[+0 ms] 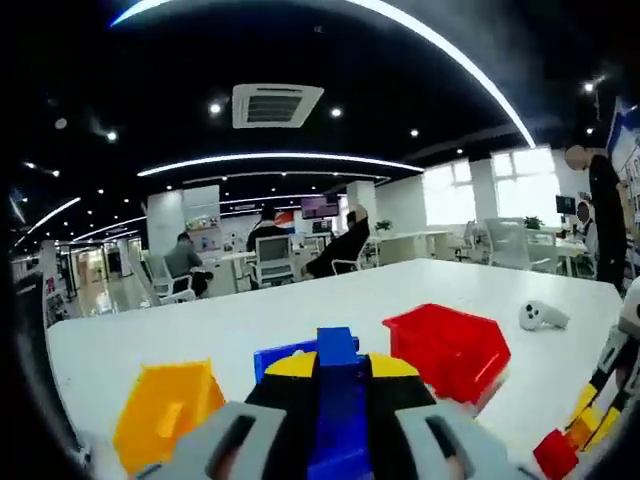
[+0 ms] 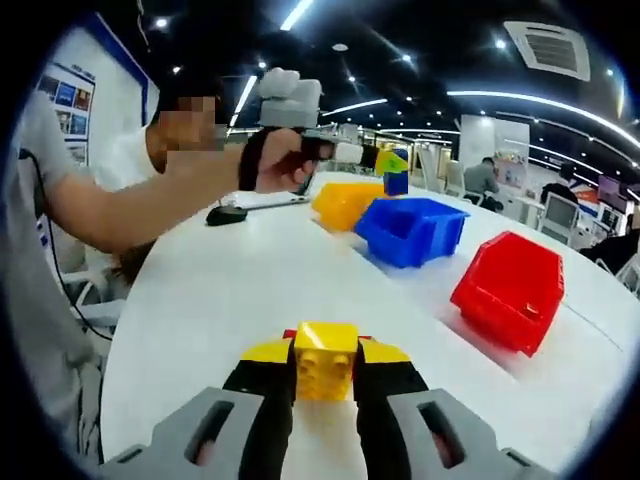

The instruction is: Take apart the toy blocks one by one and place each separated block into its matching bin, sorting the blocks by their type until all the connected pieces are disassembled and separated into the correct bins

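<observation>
1. In the left gripper view, the left gripper point(image 1: 338, 400) rises from the bottom centre of the frame, its black-and-yellow jaws closed on a blue plastic toy block point(image 1: 338, 350) that stands upright between them.
2. Behind that block, at lower centre, sits a blue plastic bin point(image 1: 272, 360), mostly hidden; a yellow plastic bin point(image 1: 165, 410) lies at lower left and a red plastic bin point(image 1: 450, 345) at centre right, all on the white counter point(image 1: 200, 335).
3. A white handheld controller point(image 1: 543, 316) rests on the counter at right, well apart from the bins.
4. At the lower right edge of the same view, the right gripper point(image 1: 600, 400) enters with a stack of yellow and red blocks point(image 1: 570, 440).
5. In the right gripper view, the right gripper point(image 2: 325, 400) grips a yellow studded toy block point(image 2: 324, 362) at bottom centre, a sliver of red showing behind it.
6. Across the counter point(image 2: 230, 290), the red bin point(image 2: 510, 290) sits at right, the blue bin point(image 2: 410, 230) at centre and the yellow bin point(image 2: 342, 203) just beyond it.
7. At upper centre, a person's hand point(image 2: 275, 160) holds the left gripper point(image 2: 375, 157) above the yellow and blue bins, the blue block point(image 2: 396, 183) in its jaws.
8. Office desks and seated people fill the background.
</observation>
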A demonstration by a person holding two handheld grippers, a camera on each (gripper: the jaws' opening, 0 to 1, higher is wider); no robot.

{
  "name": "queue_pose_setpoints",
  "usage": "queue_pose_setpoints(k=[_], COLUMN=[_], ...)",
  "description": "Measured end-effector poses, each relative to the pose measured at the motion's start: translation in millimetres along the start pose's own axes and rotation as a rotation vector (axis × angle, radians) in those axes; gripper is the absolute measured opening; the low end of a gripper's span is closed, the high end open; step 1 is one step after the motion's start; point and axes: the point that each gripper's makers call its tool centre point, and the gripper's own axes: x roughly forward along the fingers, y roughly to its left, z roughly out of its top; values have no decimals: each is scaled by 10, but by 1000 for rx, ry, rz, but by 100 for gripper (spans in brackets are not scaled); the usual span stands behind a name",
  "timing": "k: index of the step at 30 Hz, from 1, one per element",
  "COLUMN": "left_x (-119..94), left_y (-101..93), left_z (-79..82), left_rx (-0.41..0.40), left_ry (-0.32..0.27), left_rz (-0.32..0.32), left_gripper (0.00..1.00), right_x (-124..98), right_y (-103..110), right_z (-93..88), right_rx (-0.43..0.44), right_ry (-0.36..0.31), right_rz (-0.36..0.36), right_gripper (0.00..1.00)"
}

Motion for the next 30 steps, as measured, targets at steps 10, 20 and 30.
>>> queue_pose_setpoints(k=[10, 20, 30], left_x=[246, 30, -400], left_y=[67, 220, -125], left_z=[-164, 69, -6], left_rx=[-112, -119, -126], left_ry=[49, -9, -24], left_rz=[-13, 18, -53], left_gripper=[66, 66, 56], right_x=[-7, -2, 11], right_y=[11, 9, 7], right_z=[-3, -6, -1], right_rx=[6, 8, 13], right_ry=[-1, 4, -4], right_rz=[-4, -12, -13], right_gripper=[24, 24, 24])
